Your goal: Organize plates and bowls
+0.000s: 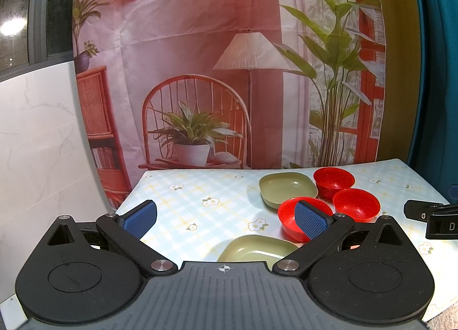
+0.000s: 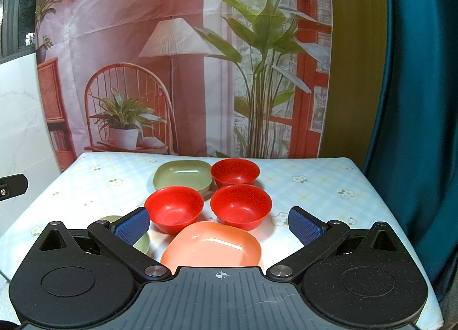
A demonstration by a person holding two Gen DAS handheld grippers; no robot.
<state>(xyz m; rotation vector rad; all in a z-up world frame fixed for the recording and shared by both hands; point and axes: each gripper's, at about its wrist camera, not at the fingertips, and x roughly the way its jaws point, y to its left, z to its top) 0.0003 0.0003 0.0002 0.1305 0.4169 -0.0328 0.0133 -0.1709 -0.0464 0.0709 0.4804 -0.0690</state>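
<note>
A table under a flowered check cloth is carrying everything. The salmon plate is lying nearest the right gripper, whose jaws are spreading wide, holding nothing. Behind that plate two red bowls are sitting side by side, a third red bowl and a green plate farther back. Left of the salmon plate, another green plate is lying below the left gripper, also gaping empty.
</note>
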